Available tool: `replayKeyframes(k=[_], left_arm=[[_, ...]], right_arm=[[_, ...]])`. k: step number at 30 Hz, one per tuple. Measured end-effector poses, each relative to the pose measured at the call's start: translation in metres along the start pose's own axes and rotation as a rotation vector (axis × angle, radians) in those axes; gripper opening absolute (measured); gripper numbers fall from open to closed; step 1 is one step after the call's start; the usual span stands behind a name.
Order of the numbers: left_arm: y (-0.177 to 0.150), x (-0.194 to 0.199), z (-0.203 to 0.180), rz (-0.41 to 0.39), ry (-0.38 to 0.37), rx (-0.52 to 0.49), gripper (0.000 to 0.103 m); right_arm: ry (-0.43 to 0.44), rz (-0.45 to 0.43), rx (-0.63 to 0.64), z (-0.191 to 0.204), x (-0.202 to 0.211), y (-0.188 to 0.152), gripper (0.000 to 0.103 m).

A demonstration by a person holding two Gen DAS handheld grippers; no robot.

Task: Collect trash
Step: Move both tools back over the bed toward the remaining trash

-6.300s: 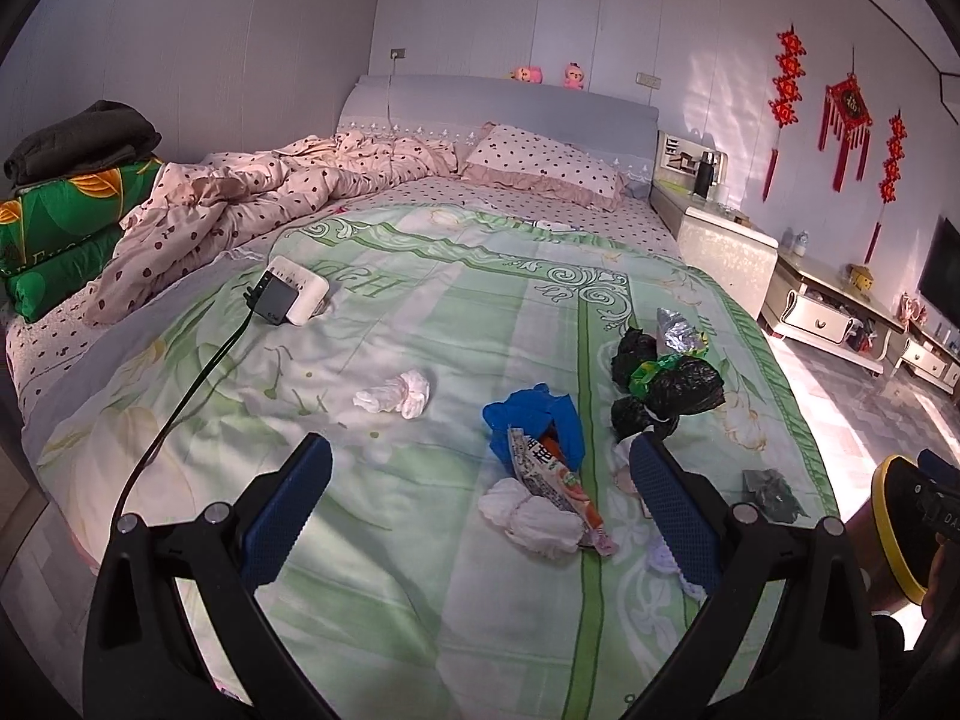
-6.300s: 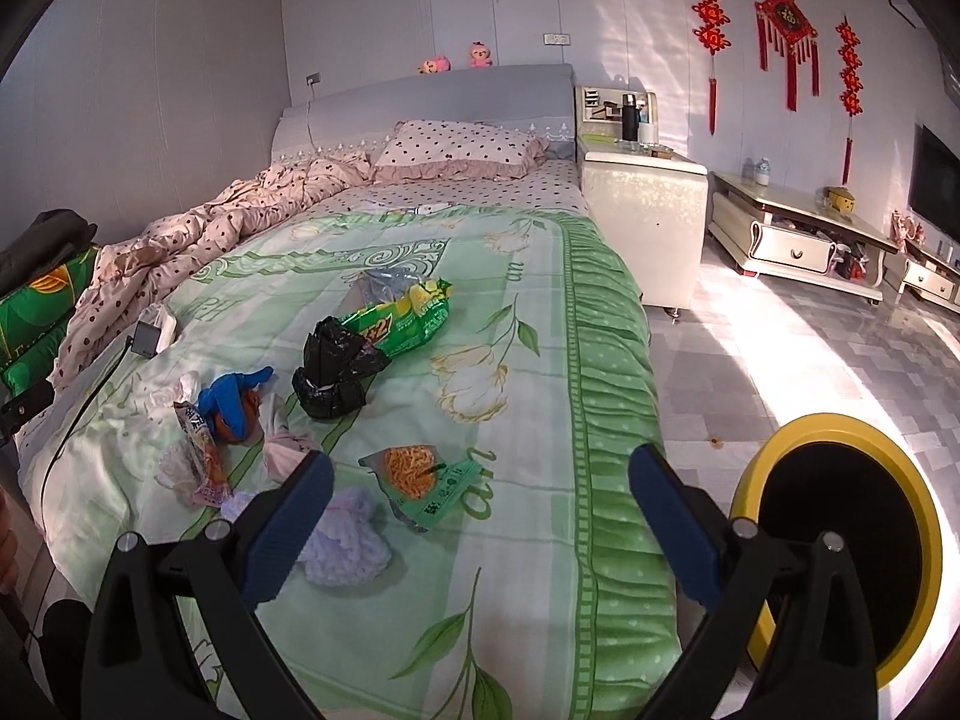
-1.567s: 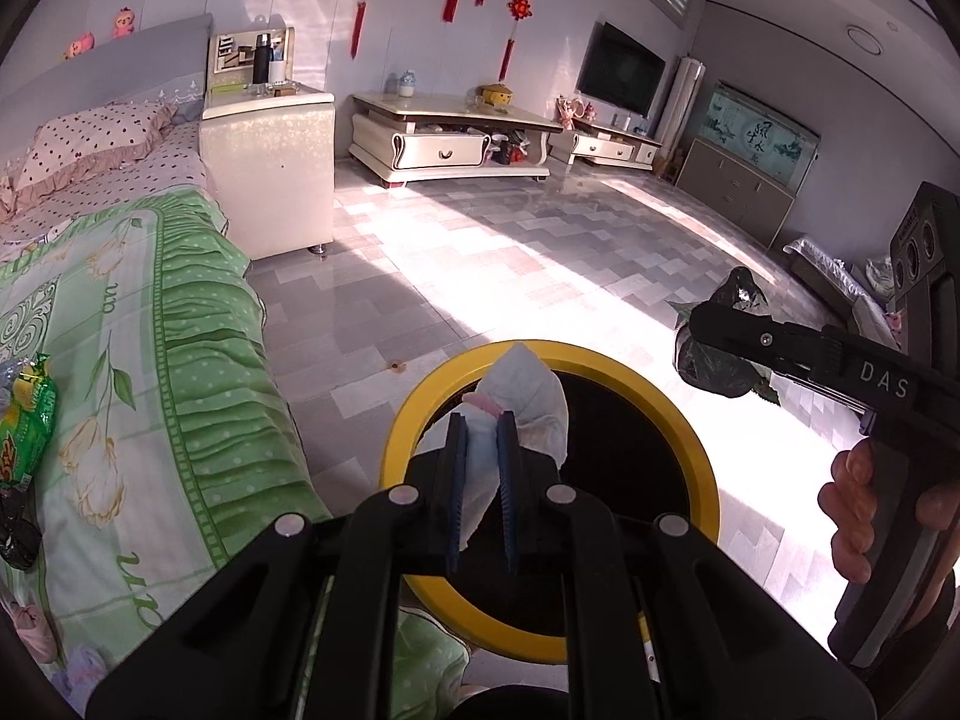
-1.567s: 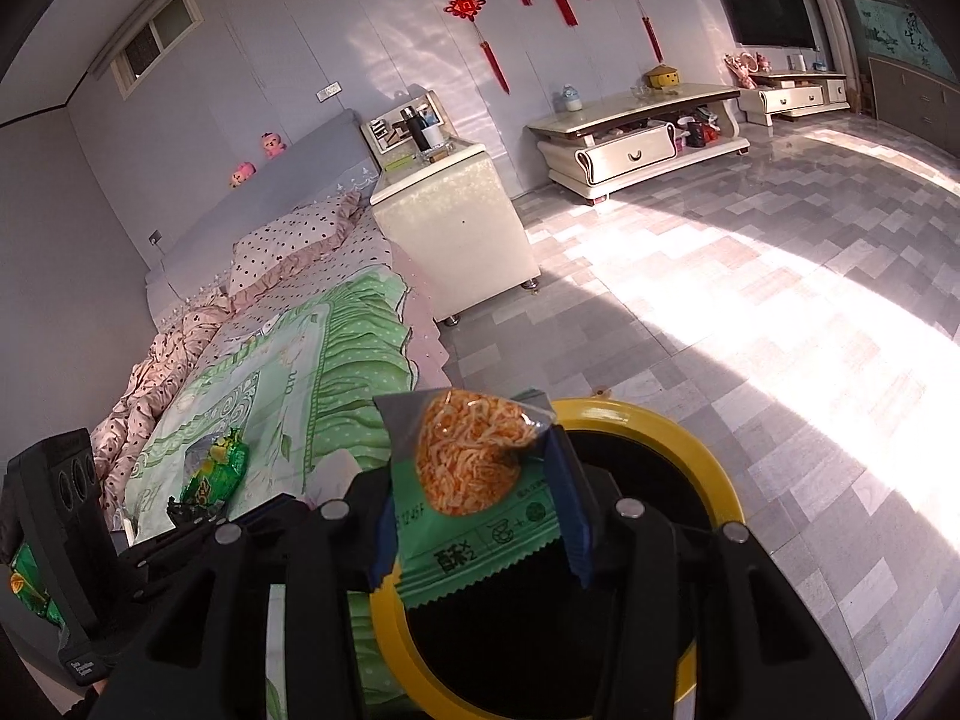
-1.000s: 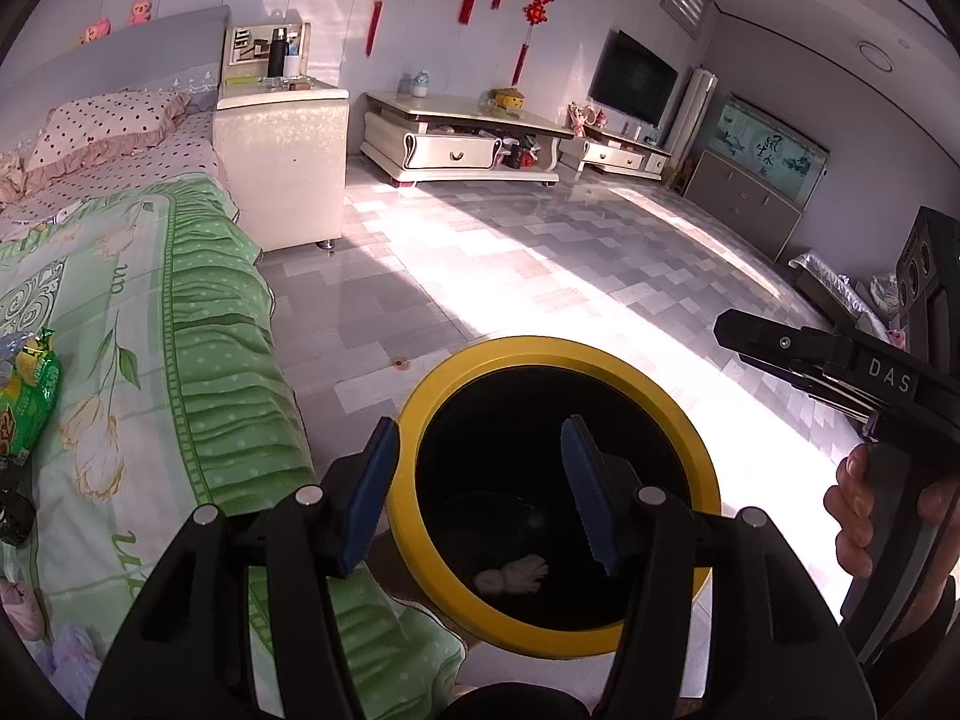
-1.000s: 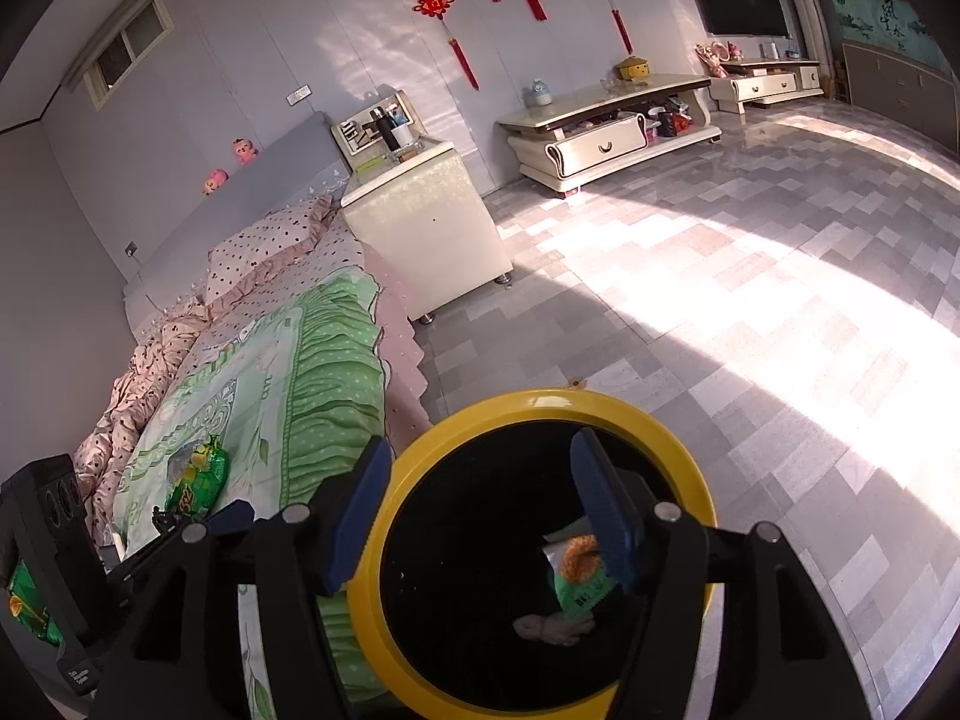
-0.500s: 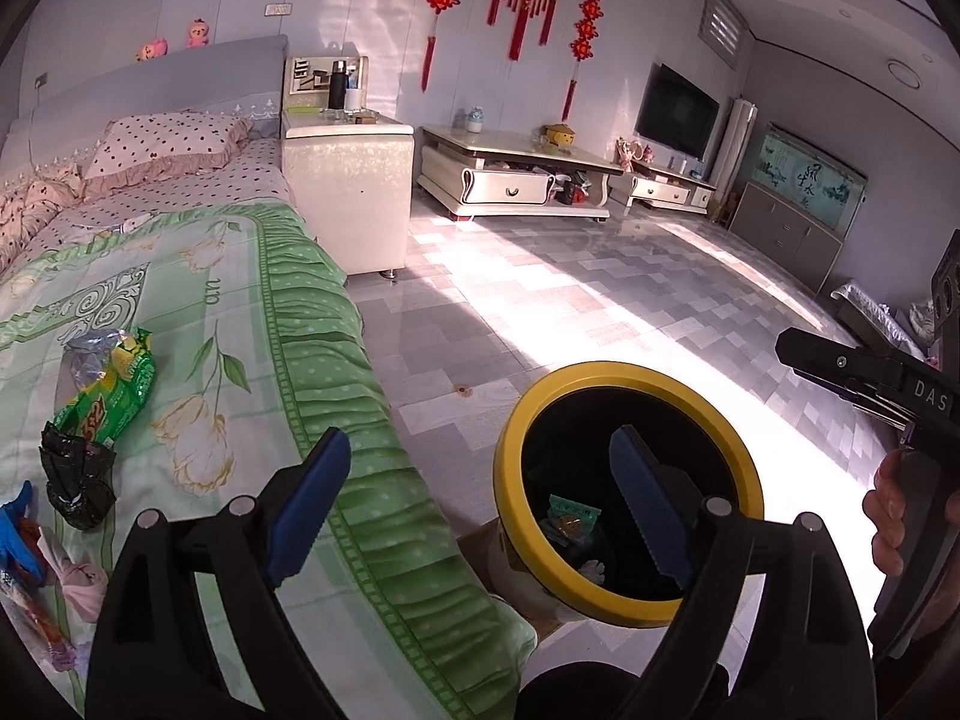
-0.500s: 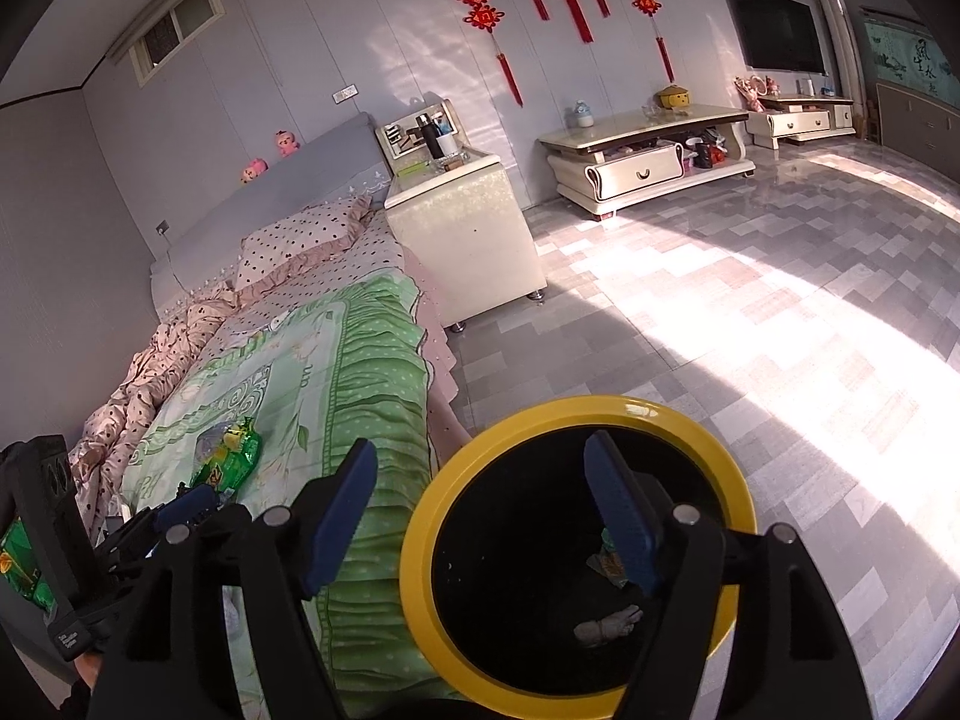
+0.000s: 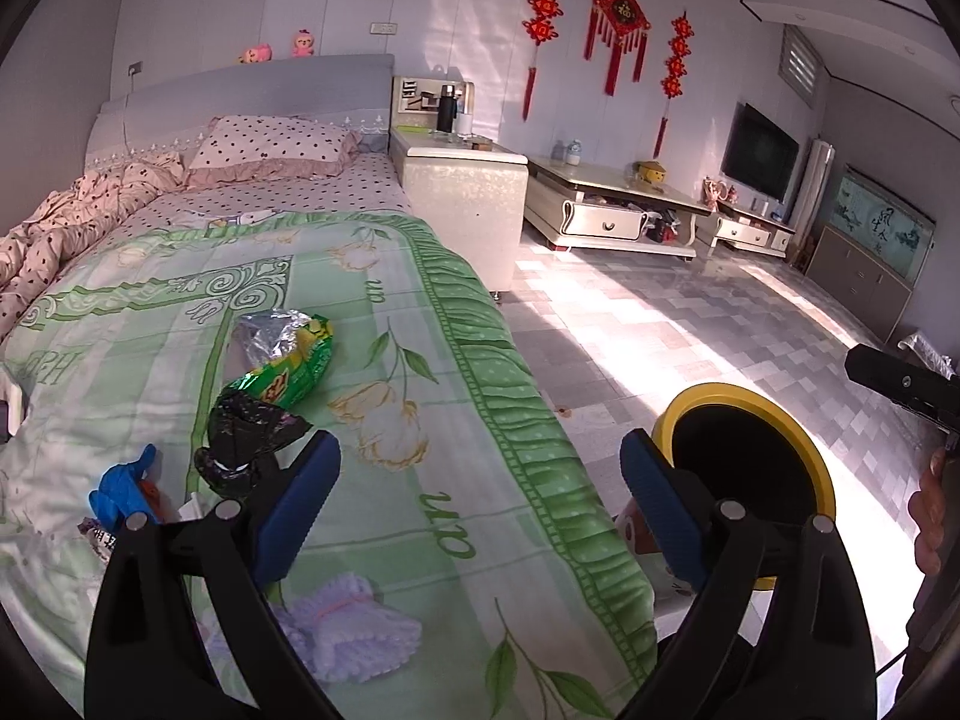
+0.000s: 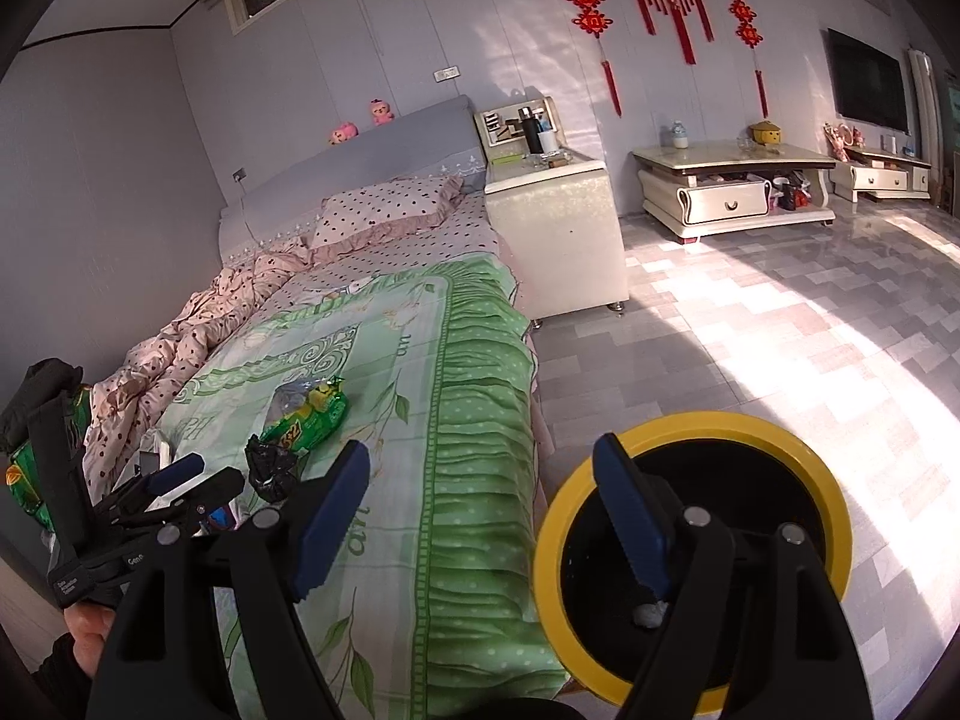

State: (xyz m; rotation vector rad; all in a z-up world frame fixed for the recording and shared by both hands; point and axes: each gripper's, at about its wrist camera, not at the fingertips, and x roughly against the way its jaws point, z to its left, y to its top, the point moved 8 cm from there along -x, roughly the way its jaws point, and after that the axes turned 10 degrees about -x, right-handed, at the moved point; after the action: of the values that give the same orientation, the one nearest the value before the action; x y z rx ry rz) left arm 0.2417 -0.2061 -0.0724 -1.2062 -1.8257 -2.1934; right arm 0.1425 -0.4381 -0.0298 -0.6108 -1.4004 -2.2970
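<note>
My left gripper (image 9: 477, 504) hangs over the bed's near right corner, its jaws opening with nothing between them. On the green quilt (image 9: 420, 480) ahead lie a green snack bag (image 9: 288, 366), a crumpled black plastic bag (image 9: 246, 438), a blue scrap (image 9: 123, 486) and a lavender knitted piece (image 9: 342, 630). My right gripper (image 10: 480, 519) straddles the gap between the bed edge and the yellow-rimmed bin (image 10: 690, 420), its jaws also opening and empty. A white tissue (image 10: 651, 615) lies at the bottom of the bin. The snack bag (image 10: 312, 414) and black bag (image 10: 273, 468) also show in the right wrist view.
The bin (image 9: 720, 391) stands on the tiled floor by the bed's foot corner. A white nightstand (image 9: 462, 192) flanks the bed, with a low TV stand (image 9: 618, 210) along the wall. A pink dotted duvet (image 10: 198, 330) is bunched at the far left. A hand (image 10: 90, 630) grips the left tool.
Both grippers let their trash drop into the bin and opened wide. Both views then swung left, from the bin toward the bed.
</note>
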Motion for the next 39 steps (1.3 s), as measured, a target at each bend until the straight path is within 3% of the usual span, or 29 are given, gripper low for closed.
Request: replayKeyframes(k=[13, 20, 27, 39], left_arm=[[-0.056, 0.046, 0.117, 0.039, 0.184, 0.101, 0.091], [-0.091, 0.062, 0.162, 0.073, 0.266, 0.141, 0.091], [-0.128, 0.063, 0.199, 0.121, 0.311, 0.201, 0.091], [-0.175, 0.040, 0.233, 0.192, 0.323, 0.280, 0.091]], right_arm=[[0.128, 0.074, 0.168, 0.098, -0.028, -0.042, 0.073], [0.170, 0.140, 0.264, 0.136, -0.047, -0.077, 0.073], [0.201, 0.223, 0.349, 0.164, -0.073, -0.118, 0.073], [0.215, 0.345, 0.519, 0.184, -0.119, -0.176, 0.073]])
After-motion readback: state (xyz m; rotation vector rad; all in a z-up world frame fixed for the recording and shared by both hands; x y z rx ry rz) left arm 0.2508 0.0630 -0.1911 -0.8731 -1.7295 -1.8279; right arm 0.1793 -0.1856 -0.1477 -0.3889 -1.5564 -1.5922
